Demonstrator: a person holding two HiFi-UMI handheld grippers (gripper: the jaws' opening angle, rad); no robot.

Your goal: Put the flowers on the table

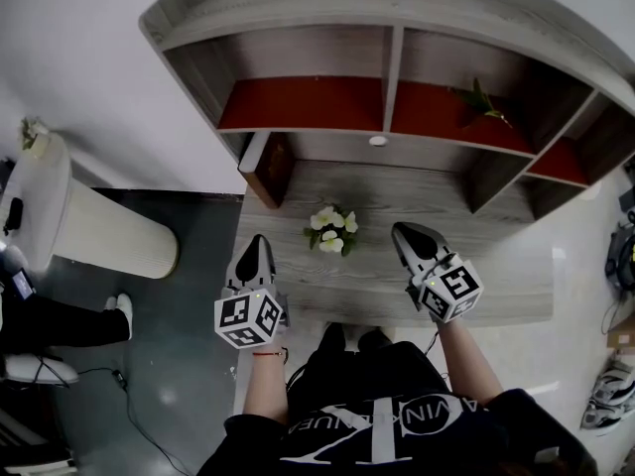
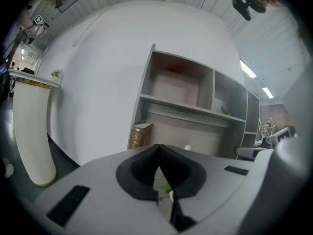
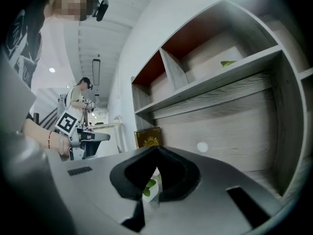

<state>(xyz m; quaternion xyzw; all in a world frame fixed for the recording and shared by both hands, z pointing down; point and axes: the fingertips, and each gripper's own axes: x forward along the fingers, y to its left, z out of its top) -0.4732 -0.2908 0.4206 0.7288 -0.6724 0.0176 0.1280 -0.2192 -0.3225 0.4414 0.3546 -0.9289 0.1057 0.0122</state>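
Grey wood-grain boards make up the counter (image 1: 486, 286) and the shelf unit (image 1: 327, 13) standing at its far edge, whose open compartments are lined in dull red. The flowers (image 1: 332, 231) sit on the counter's middle, between the two tongs and touching neither. They are a small rounded cluster of white blossoms with green leaves. From the steep head view the bunch shows only its top, so which way its stems run cannot be told.

The left tongs (image 1: 260, 244) are to the left of the bunch and the right tongs (image 1: 404, 233) to its right, both pointing toward the far shelves. Each pair is clenched tip to tip on nothing, its grey shells lined with black padding.

A brown, gilt-stamped book (image 1: 270, 167) leans at the far left of the counter. A green sprig (image 1: 482, 101) lies in a right-hand compartment. A pale ribbed column (image 1: 104, 234) stands on the dark floor to the left.
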